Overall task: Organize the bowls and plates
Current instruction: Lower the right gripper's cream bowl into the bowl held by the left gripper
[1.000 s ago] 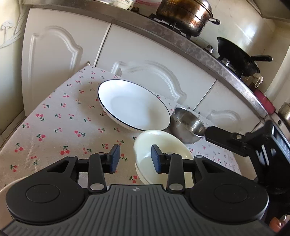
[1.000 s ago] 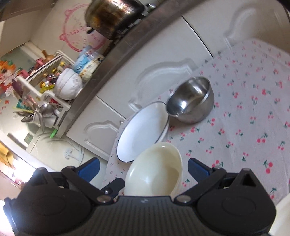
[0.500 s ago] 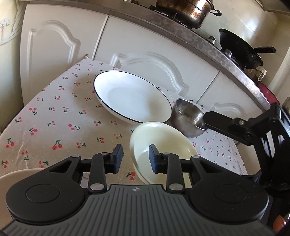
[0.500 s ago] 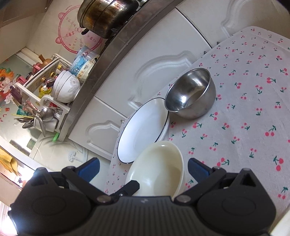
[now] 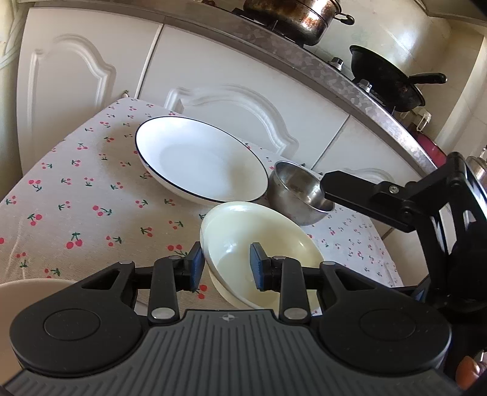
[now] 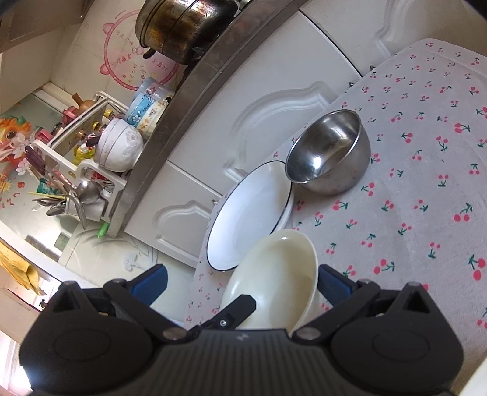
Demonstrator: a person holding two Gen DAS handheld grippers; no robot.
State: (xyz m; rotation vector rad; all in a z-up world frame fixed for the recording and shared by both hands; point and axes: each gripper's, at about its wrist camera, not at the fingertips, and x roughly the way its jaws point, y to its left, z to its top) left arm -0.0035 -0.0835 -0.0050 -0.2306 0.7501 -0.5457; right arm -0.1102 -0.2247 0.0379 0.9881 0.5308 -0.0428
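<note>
A cream bowl [image 5: 258, 240] sits on the cherry-print tablecloth [image 5: 76, 198], nearest to me. My left gripper [image 5: 225, 268] straddles its near-left rim, one blue pad outside the wall and one inside. The pads stand apart from the rim, so it is open. One left finger [image 6: 237, 307] shows inside the bowl [image 6: 274, 274] in the right wrist view. My right gripper [image 6: 242, 283] is wide open on either side of that bowl, not touching it. Behind are a black-rimmed white plate [image 5: 197, 164] and a steel bowl [image 5: 298, 192], partly hidden by a right finger [image 5: 359, 192].
A beige bowl [image 5: 30, 292] pokes in at the lower left. White cabinet doors [image 5: 231, 100] stand right behind the table. The counter above holds a stained pot [image 5: 292, 15] and a black wok [image 5: 383, 79]. A dish rack [image 6: 91, 170] with bowls and utensils is further along.
My left gripper has pushed forward over the cream bowl's rim, its jaws a little narrower, and its finger now reaches further into the bowl. The right gripper has stayed put.
</note>
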